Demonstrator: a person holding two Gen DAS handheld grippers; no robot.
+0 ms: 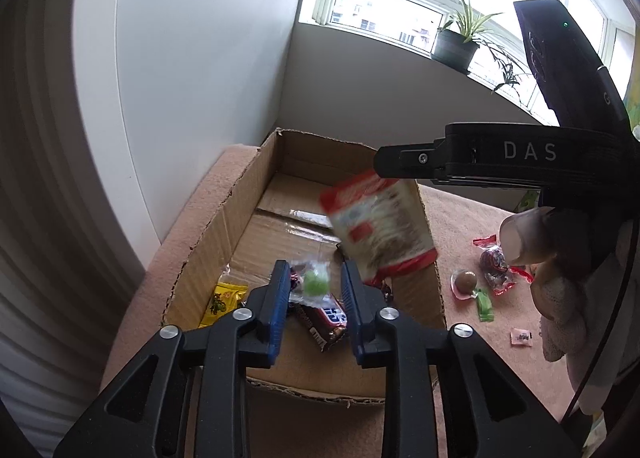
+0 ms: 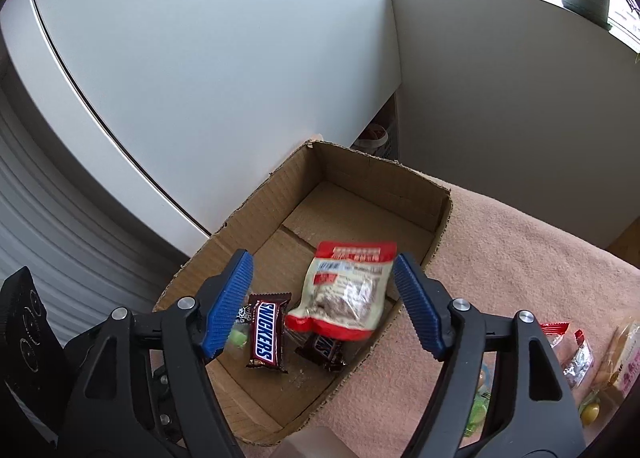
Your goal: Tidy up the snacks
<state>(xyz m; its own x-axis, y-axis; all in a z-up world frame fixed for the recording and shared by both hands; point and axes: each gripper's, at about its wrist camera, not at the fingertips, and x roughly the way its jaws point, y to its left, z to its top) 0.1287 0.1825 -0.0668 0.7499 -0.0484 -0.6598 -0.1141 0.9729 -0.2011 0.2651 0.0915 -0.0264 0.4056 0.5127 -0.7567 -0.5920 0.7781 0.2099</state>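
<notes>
An open cardboard box (image 1: 208, 242) (image 2: 280, 193) sits on a pink cloth. A red-and-white snack pouch (image 1: 380, 225) (image 2: 346, 292), blurred, is in the air over the box, free of both grippers. My right gripper (image 2: 322, 308) is open above it; its body also shows in the left wrist view (image 1: 472, 157). My left gripper (image 1: 314, 290) is open over the box's near end, with a clear-wrapped green candy (image 1: 314, 284) between its fingers, not pinched. In the box lie Snickers bars (image 2: 266, 332) (image 1: 328, 320) and a yellow packet (image 1: 222, 300).
Loose wrapped candies (image 1: 494, 264) lie on the pink cloth (image 1: 472, 217) right of the box; more snacks (image 2: 576, 358) show at the right wrist view's lower right. A white cabinet (image 2: 200, 77) stands behind the box. A potted plant (image 1: 456, 43) stands on the windowsill.
</notes>
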